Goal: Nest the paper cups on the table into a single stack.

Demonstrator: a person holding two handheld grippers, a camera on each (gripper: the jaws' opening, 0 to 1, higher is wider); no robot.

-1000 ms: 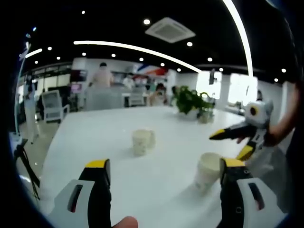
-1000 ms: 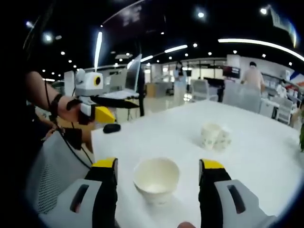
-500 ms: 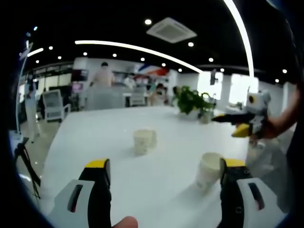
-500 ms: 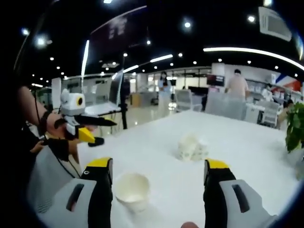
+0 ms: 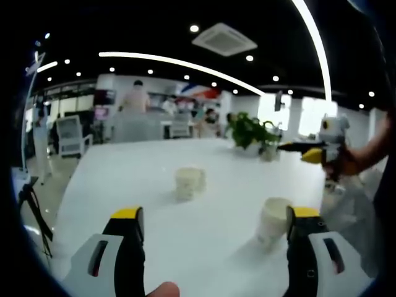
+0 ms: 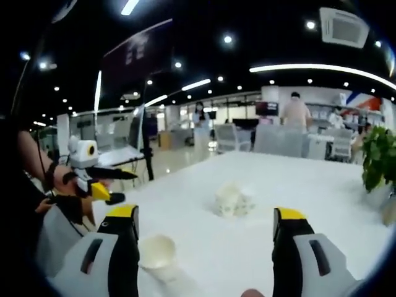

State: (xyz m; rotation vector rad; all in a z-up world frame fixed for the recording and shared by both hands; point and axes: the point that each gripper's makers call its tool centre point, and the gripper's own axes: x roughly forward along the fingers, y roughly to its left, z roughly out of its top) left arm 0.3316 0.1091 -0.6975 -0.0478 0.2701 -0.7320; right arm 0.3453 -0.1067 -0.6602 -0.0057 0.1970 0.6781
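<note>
On the white table, a small cluster of white paper cups sits mid-table. A single upright paper cup stands just left of my left gripper's right jaw. My left gripper is open and holds nothing. At the right, a hand holds my right gripper above the table. In the right gripper view, my right gripper is open and holds nothing. There the single cup stands low beside its left jaw, the cluster lies ahead, and the left gripper is at the left.
Potted plants stand at the table's far edge, and one plant sits at the right. A small black object lies near the table's left edge. Chairs and people stand in the office beyond the table.
My right gripper has risen and drawn back from the single cup, which now looks smaller and low left in its view. The left gripper has barely moved.
</note>
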